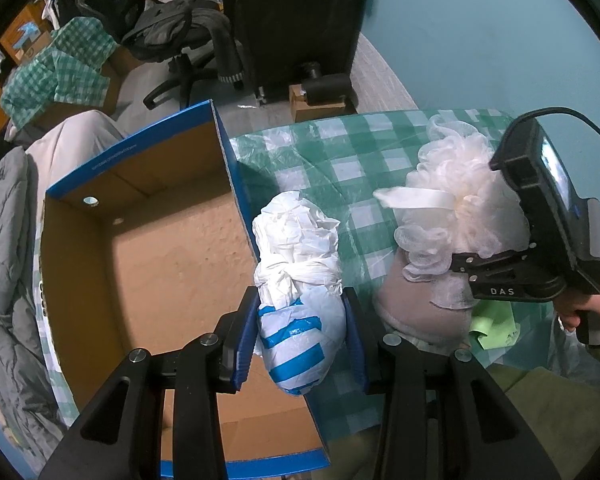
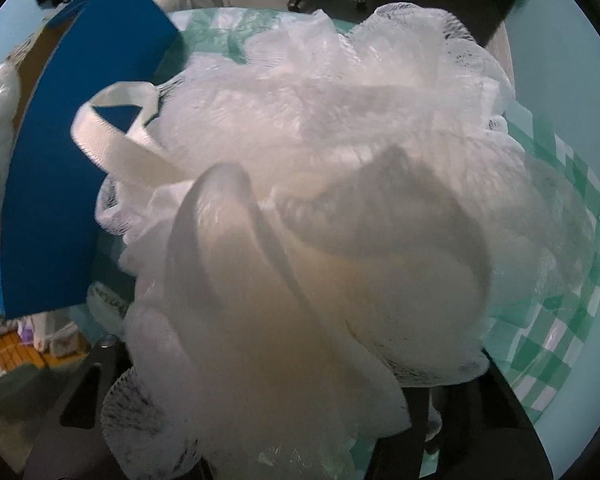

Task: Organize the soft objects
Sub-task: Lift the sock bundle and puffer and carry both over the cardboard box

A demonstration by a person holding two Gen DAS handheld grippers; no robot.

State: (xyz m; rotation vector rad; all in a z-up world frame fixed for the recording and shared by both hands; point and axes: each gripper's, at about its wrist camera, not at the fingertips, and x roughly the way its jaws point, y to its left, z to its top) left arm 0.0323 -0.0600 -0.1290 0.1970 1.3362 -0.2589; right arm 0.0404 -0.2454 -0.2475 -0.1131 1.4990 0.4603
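Found the left gripper [image 1: 300, 298] about a third open and clamped on the knotted plastic bag [image 1: 296, 240], blue pads pressing its striped lower half from both sides, knot and crumpled white top sticking out ahead. Hung that bag right over the near blue wall of the cardboard box [image 1: 224, 148], half above the brown floor, half above the checked tablecloth [image 1: 340, 152]. Called, by this reading, for shifting it well inside the rim before easing the pads apart, low enough to drop without bouncing off the wall. Saw the right gripper [image 1: 466, 266] pointed steeply down into the white mesh pouf [image 1: 452, 184], which sat on the tablecloth just beside the box, its ribbon loop [image 1: 412, 196] lying toward the bag. Could not tell from either view how wide those jaws stood or whether the pads gripped, with mesh filling the right wrist view and hiding the fingers. Probably needed a deep bite at the bunched centre, not the loose frills, which would likely slip out.
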